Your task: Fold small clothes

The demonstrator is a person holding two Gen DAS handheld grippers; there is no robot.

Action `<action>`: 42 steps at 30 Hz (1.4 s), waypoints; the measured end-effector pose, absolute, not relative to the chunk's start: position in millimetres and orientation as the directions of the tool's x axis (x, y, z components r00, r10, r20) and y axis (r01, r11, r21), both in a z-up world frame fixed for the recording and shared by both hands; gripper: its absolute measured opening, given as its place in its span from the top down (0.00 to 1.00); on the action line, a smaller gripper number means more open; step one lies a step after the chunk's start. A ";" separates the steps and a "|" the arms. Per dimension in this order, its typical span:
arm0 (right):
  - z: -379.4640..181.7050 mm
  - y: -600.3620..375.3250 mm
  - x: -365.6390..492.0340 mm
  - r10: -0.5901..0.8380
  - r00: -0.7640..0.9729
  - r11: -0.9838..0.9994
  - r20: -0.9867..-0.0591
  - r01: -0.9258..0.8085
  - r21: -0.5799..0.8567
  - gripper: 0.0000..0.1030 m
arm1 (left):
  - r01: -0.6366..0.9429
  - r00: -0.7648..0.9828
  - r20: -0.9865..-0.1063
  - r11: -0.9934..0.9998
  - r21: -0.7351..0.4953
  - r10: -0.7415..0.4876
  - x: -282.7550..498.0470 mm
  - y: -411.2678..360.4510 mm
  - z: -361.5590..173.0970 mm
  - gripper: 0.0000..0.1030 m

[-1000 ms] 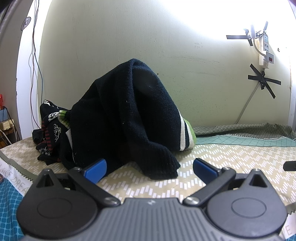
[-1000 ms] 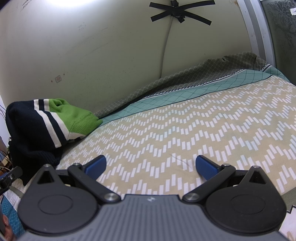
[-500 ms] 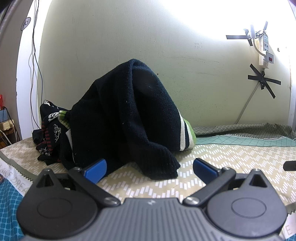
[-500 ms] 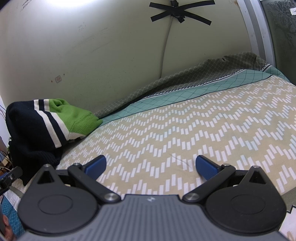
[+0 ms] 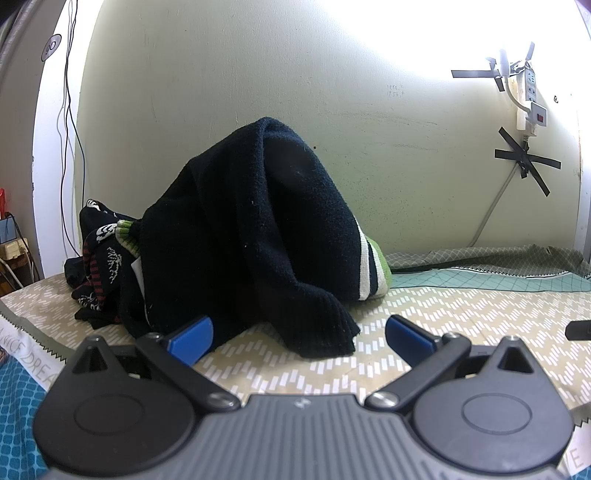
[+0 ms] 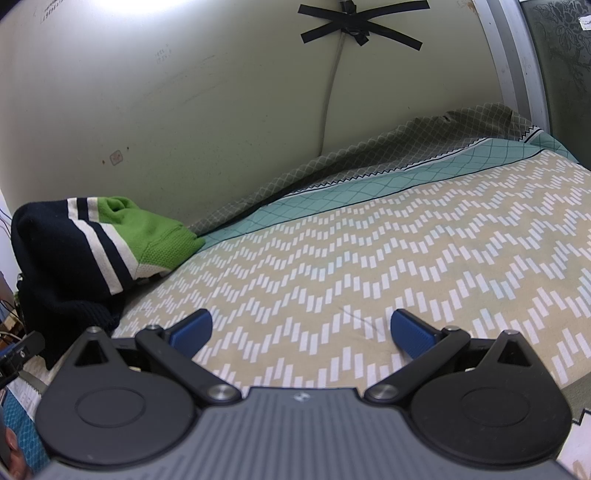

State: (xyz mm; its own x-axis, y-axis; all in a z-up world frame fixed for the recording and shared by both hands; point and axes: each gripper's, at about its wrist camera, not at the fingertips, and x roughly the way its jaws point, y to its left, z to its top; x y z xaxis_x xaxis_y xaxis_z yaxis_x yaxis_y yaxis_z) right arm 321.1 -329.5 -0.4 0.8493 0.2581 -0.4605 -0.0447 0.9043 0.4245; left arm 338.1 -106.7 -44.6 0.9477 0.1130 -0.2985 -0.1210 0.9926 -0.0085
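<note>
Holding low over the bed, my left gripper [image 5: 299, 334] sits level, its body pointing toward the wall [image 5: 258, 74]. Both blue pads [image 5: 192, 336] are spread wide and grasp nothing. Ahead of them, near the bed's left end and up against the wall, a navy sweater [image 5: 258, 221] is heaped in a tall mound. One ribbed hem droops onto the bedsheet [image 5: 461, 314] between my pads but just beyond their tips, not touching either. White stripes and a green patch show at the mound's right foot. A second dark patterned garment [image 5: 99, 269] with red and white marks is bunched against the mound's left side, touching it. A power strip [image 5: 528, 99] is taped high on the wall at right, its cable running down to the bed.

Right wrist view: my right gripper [image 6: 301, 330] hangs low above the middle of the bed, rolled a little so the bed's far edge slopes up to the right. Its fingers are released too, set wide apart, with only bare zigzag sheet between them. The sweater lies well off to the left, against the wall, green end [image 6: 147, 232] pointing toward the bed's centre. Black tape [image 6: 360, 27] crosses on the wall above, pinning a cable.
</note>
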 end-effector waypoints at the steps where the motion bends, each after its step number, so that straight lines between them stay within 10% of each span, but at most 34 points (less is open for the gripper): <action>1: -0.4 -329.6 321.1 0.258 0.849 0.904 -0.460 -0.045 0.425 0.06 | -0.121 0.948 -0.299 0.993 -0.009 0.113 338.0 -106.5 -44.6 0.00; 31: 27.7 -272.1 314.7 0.316 0.859 0.936 -0.403 -0.211 0.283 0.09 | -0.150 0.925 -0.357 0.988 -0.022 0.133 318.3 -50.0 -30.4 0.00; 33: 40.1 -247.7 316.6 0.368 0.848 0.926 -0.382 -0.299 0.230 0.49 | -0.193 0.918 -0.358 0.981 -0.018 0.174 313.2 -28.0 -27.9 0.00; 35: 49.1 -221.0 325.5 0.450 0.801 0.893 -0.395 -0.393 0.219 0.67 | -0.239 0.907 -0.361 0.971 -0.019 0.216 306.5 -6.6 -26.7 0.00; 38: 58.0 -176.5 340.2 0.550 0.747 0.834 -0.373 -0.509 0.212 0.61 | -0.314 0.881 -0.376 0.949 -0.013 0.286 292.4 18.9 -27.1 0.00; 42: 68.2 -114.7 362.2 0.629 0.706 0.775 -0.326 -0.601 0.194 0.14 | -0.341 0.865 -0.406 0.939 -0.041 0.296 265.8 41.0 -28.7 0.00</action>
